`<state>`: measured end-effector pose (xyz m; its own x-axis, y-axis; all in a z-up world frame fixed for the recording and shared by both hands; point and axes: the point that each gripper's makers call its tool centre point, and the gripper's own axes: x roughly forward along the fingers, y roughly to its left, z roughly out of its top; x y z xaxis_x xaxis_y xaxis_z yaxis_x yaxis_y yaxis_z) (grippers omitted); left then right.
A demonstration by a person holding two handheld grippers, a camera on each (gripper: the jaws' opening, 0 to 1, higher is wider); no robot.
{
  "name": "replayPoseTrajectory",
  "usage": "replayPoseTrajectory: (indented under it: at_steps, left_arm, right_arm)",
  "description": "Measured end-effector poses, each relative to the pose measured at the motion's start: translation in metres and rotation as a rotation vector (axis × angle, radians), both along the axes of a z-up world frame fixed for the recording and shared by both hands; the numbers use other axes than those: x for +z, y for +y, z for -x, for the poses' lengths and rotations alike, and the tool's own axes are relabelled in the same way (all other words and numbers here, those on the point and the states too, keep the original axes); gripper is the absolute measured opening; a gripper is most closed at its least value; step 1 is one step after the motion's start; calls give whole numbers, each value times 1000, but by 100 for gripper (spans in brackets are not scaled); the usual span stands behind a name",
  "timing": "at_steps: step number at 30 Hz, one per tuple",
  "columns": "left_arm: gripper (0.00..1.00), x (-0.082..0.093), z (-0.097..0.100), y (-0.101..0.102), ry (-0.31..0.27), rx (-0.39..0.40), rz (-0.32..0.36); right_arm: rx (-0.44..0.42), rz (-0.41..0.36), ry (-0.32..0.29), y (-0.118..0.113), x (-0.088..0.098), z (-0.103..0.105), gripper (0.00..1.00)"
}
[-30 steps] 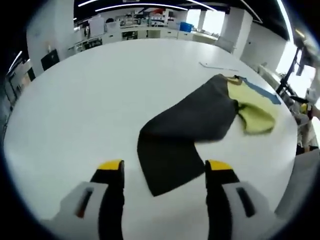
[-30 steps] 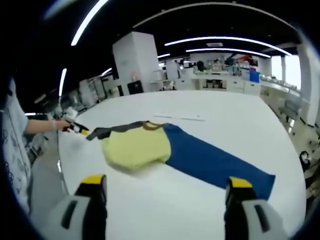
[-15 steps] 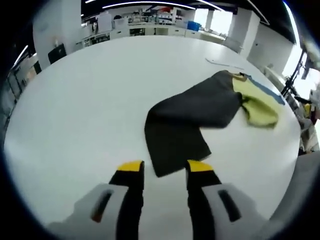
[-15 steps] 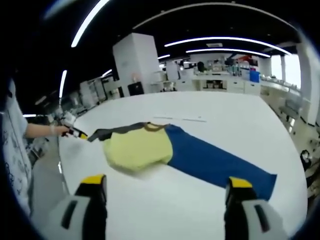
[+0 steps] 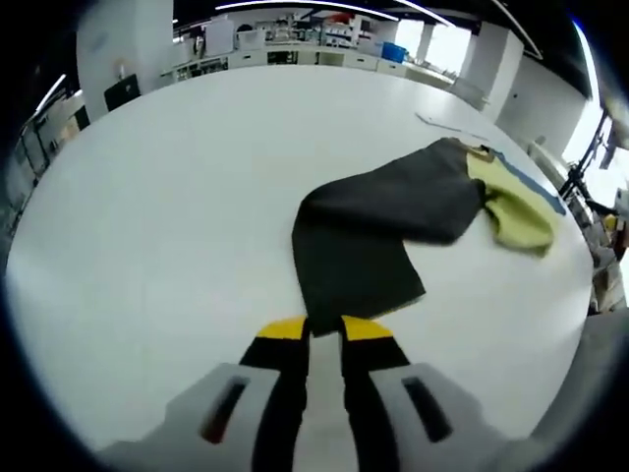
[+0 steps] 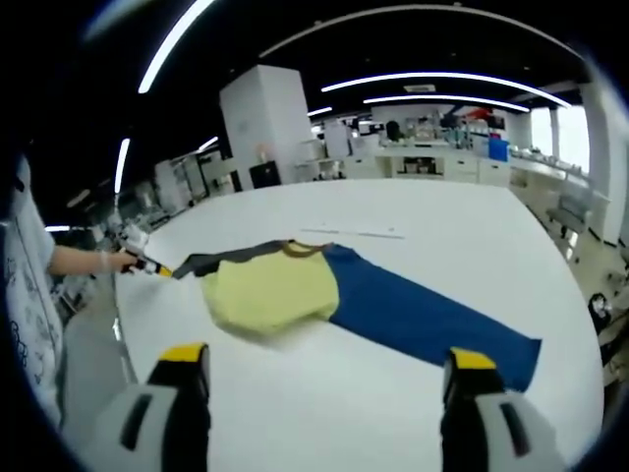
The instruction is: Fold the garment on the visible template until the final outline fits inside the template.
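Left gripper (image 5: pixel 313 329): yellow-tipped fingers nearly closed, pinching the near edge of the dark grey sleeve of the grey, yellow and blue colour-block garment (image 5: pixel 378 236). It lies flat on the white round table (image 5: pixel 177 197). Right gripper (image 6: pixel 322 366): fingers wide, holding nothing; garment just ahead, blue sleeve (image 6: pixel 423 315) toward the right finger.

Large white table (image 5: pixel 177 197) in an open laboratory hall. Dark ceiling with long curved light strips (image 6: pixel 432 98) at 12 o'clock in the right gripper view. White column (image 6: pixel 260 123) at 11 o'clock; white benches and shelving (image 6: pixel 442 157) at 1 o'clock. Bright windows (image 5: pixel 447 44) at 1 o'clock in the left gripper view.
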<state>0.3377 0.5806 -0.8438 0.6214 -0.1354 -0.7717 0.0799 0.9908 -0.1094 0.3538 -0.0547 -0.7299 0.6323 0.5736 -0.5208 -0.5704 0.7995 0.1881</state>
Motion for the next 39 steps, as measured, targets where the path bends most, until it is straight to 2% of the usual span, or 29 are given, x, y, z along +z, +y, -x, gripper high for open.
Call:
replayPoseTrajectory:
  at_steps: [6, 10, 11, 16, 21, 23, 25, 28, 31, 36, 39]
  left_arm:
    - [0, -1, 0, 0, 4, 13, 8]
    - [0, -1, 0, 1, 5, 8, 12]
    - [0, -1, 1, -1, 14, 15, 39]
    - [0, 7, 4, 9, 9, 16, 43]
    - [0, 20, 0, 30, 11, -3, -17]
    - [0, 27, -2, 32, 11, -7, -34]
    - [0, 30, -5, 40, 19, -19, -74]
    - [0, 29, -15, 57, 38, -60, -161]
    - [0, 29, -20, 62, 49, -56, -162]
    - [0, 25, -39, 79, 74, -67, -207]
    - [0, 23, -44, 82, 89, -66, -219]
  right_arm:
    - [-2, -1, 2, -4, -2, -2, 100]
    - [4, -2, 3, -1, -2, -3, 100]
    - [5, -3, 3, 2, -2, -2, 100]
    - [7, 0, 0, 9, 2, 2, 100]
    - [2, 1, 1, 4, 1, -1, 100]
    - [2, 3, 2, 7, 2, 0, 99]
    - [5, 5, 5, 6, 0, 0, 99]
    - [6, 8, 10, 4, -2, -2, 99]
    - [5, 6, 15, 0, -4, -3, 99]
    - [0, 15, 22, -3, -6, 0, 99]
    - [-9, 18, 31, -7, -9, 1, 99]
